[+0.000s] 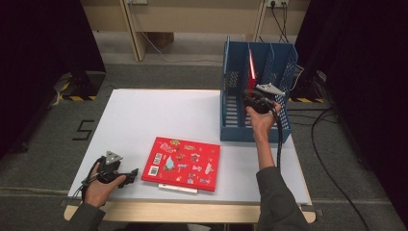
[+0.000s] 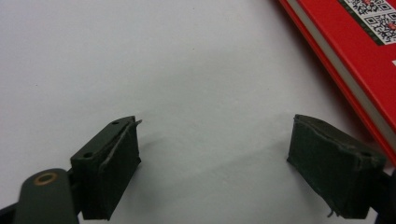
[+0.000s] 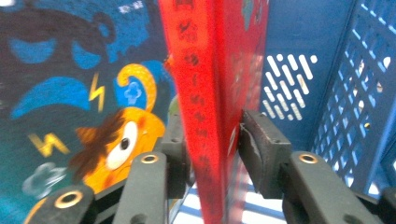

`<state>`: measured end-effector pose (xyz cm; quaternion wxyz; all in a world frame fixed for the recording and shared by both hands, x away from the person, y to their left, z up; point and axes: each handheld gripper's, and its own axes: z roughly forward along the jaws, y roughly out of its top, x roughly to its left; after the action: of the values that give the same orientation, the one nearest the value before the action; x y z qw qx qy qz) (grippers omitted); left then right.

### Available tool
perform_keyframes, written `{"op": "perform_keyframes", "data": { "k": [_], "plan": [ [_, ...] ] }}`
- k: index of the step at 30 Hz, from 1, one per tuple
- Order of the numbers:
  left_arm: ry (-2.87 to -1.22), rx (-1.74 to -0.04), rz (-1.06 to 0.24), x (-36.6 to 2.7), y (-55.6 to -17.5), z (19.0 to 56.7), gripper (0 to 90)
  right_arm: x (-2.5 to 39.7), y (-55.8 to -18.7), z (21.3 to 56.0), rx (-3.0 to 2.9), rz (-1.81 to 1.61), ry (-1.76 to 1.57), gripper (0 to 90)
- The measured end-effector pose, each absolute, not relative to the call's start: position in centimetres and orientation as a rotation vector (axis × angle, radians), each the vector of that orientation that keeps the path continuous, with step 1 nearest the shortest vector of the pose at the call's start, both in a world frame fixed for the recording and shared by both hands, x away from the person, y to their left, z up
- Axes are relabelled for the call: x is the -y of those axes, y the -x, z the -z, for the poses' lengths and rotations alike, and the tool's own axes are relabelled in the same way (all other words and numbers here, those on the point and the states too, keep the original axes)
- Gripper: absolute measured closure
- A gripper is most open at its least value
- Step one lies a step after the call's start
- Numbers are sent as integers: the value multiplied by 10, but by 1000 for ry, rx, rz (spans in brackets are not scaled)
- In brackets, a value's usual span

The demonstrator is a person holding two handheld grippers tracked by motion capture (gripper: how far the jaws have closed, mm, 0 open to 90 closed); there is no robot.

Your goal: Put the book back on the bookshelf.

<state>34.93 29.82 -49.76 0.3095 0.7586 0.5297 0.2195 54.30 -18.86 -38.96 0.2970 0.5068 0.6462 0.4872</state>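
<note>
Red book [image 3: 205, 93] upright, spine vertical

Grey carpet floor [image 1: 159, 77], black curtains [image 1: 43, 43], wooden furniture [image 1: 192, 19]

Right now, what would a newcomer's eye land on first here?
The bright red picture book lying flat on the white table, just right of the open left gripper. Next, the blue perforated plastic file rack at the table's far right, where the right gripper clamps an upright red book.

One book [image 1: 181, 163] lies on the table [image 1: 144, 120], another [image 1: 251, 70] stands in the rack [image 1: 233, 91].
</note>
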Motion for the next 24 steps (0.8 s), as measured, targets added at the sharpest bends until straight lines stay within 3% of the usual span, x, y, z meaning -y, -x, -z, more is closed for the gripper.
{"op": "perform_keyframes", "data": {
  "k": [24],
  "plan": [
    [-1995, -1409, -570, -299, -350, 498, 148, 201, -473, 394, -1761, -1404, -1218, 519]
  ]
}}
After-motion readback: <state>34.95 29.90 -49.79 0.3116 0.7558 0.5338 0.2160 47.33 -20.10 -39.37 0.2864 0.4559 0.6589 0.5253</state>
